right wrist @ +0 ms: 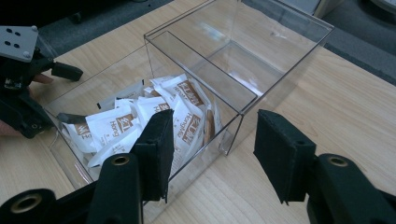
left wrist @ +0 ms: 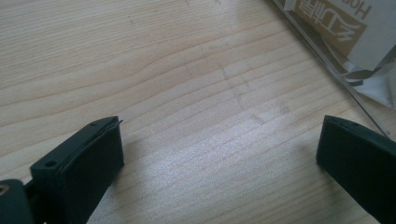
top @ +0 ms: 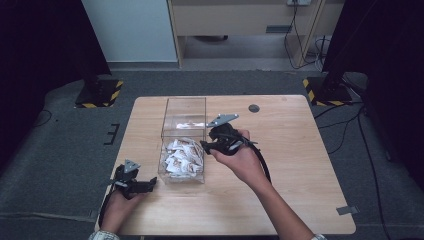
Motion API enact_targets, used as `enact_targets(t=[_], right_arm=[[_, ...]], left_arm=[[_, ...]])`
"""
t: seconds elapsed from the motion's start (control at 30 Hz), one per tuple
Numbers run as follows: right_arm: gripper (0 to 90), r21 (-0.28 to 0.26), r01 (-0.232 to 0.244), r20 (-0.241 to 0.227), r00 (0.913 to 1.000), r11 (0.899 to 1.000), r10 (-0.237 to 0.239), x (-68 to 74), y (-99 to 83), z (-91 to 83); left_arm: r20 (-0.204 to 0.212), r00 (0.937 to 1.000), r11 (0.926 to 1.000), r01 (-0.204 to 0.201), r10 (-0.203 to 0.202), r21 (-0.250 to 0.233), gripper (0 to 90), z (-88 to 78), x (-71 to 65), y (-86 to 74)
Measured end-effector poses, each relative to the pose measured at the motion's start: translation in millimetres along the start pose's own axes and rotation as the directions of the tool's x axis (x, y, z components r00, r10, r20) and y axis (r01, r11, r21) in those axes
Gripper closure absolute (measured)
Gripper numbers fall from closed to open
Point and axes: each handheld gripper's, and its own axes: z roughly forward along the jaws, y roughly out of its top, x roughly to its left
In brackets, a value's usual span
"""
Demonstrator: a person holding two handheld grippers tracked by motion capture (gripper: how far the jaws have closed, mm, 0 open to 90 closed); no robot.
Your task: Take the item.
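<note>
The right claw (top: pixel 204 145), jaws apart and empty, is held beside the clear plastic box (top: pixel 184 150) of white-and-brown sachets (top: pixel 181 157); the left claw (top: pixel 152 183) is spread over the wooden surface (top: pixel 300 150).

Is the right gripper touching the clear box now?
Cannot tell. In the right gripper view, the right gripper straddles a wall of the clear box, jaws open, but one jaw overlaps the wall.

High view: we look forward and down from above the near edge on the whole table (top: pixel 300 165) and floor beyond. Left gripper view: we sit low, very close over the wood, the clear box (left wrist: pixel 327 51) cutting the upper right corner. Right gripper view: we look down steeply, near the box, into its sachets (right wrist: pixel 140 116). All three share the box.
</note>
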Motion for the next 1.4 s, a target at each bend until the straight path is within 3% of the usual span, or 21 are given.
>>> enact_targets(t=[0.13, 0.8, 1.4], right_arm=[[43.9, -0.002, 0.002, 0.003, 1.0, 1.0, -0.002, 2.1, 1.7, 1.0], [59.4, 0.004, 0.041, -0.047, 0.9981, 0.999, -0.04, 21.6, 5.8, 25.1], [65.2, 0.035, 0.047, -0.08, 0.9958, 0.998, -0.044, 33.0, -7.8, 45.7]], left_arm=[[0.0, 1.0, 1.0, 0.0, 0.0, 0.0, 0.0, 0.0, 0.0, 0.0], [0.0, 1.0, 1.0, 0.0, 0.0, 0.0, 0.0, -0.1, 0.0, -0.1], [0.001, 1.0, 1.0, 0.0, 0.0, 0.0, 0.0, 0.0, 0.0, -0.1]])
